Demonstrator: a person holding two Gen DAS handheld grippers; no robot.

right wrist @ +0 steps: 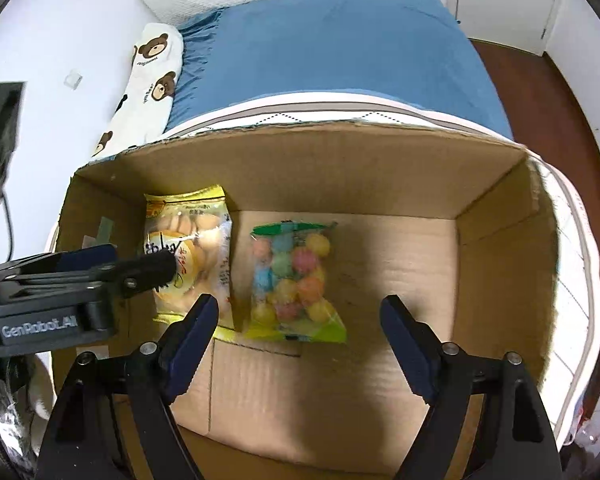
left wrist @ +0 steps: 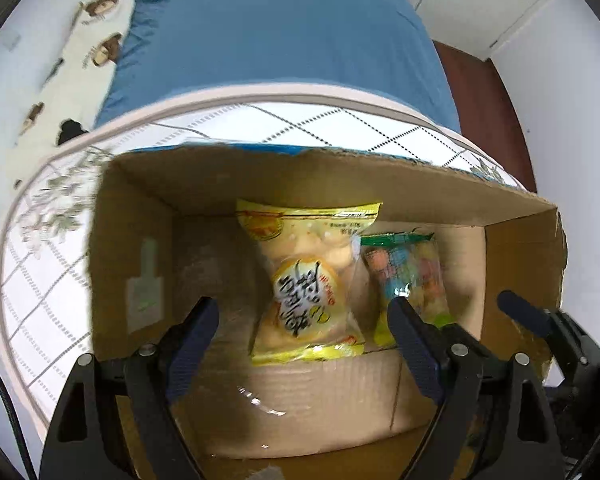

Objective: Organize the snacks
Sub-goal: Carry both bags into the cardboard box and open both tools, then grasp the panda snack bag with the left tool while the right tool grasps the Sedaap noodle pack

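An open cardboard box [left wrist: 340, 184] [right wrist: 340, 168] stands on a table. Inside lie a yellow bag of biscuits [left wrist: 308, 284] [right wrist: 192, 252] and, to its right, a clear bag of coloured candy balls [left wrist: 412, 276] [right wrist: 292, 280]. My left gripper [left wrist: 304, 320] is open and empty, hovering over the yellow bag inside the box; it also shows in the right wrist view [right wrist: 140, 264]. My right gripper [right wrist: 300, 316] is open and empty above the candy bag; one of its fingers [left wrist: 524, 312] shows at the right of the left wrist view.
The box sits on a table with a white diamond-pattern cloth [left wrist: 40, 280]. Behind it is a bed with a blue sheet [left wrist: 284, 28] [right wrist: 340, 40] and a bear-print pillow [right wrist: 148, 80]. Brown floor [right wrist: 560, 92] lies at the right.
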